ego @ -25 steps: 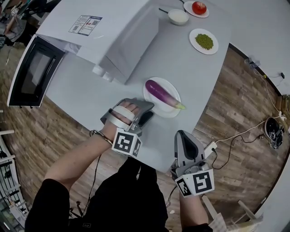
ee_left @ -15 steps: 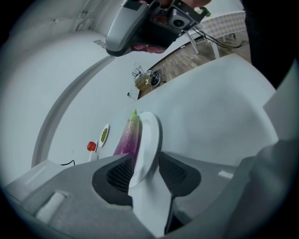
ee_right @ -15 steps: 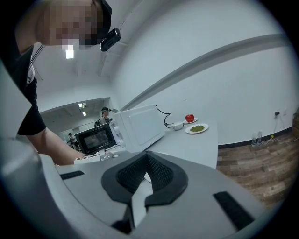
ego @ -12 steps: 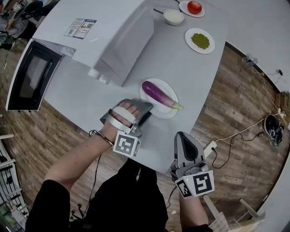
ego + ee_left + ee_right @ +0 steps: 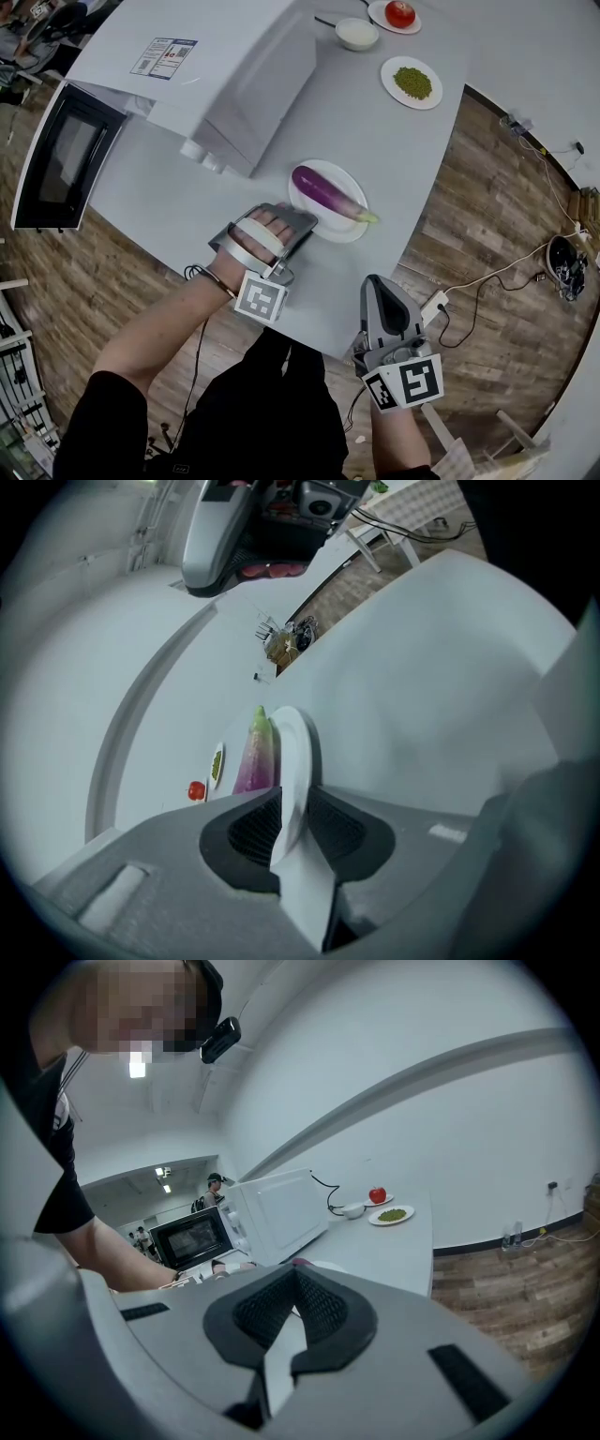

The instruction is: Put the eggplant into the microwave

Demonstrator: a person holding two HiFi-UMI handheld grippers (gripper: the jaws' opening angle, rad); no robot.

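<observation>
left hand-held gripper (image 5: 301, 226) closing on the plate (image 5: 330, 227) rim — eggplant (image 5: 323, 189) lies on it; right hand-held gripper (image 5: 377, 283) fully closed, empty.

Tomato (image 5: 400, 13) on saucer (image 5: 379, 12), bowl (image 5: 356, 35) & peas (image 5: 411, 82) on dish (image 5: 434, 94) are sitting at table's (image 5: 375, 141) far end, well apart from near plate (image 5: 333, 228). Cable (image 5: 497, 275) is trailing across wood floor (image 5: 487, 206).

White table (image 5: 375, 131); wood-plank floor (image 5: 497, 225); pale wall (image 5: 450, 1147); ceiling light (image 5: 137, 1068).
</observation>
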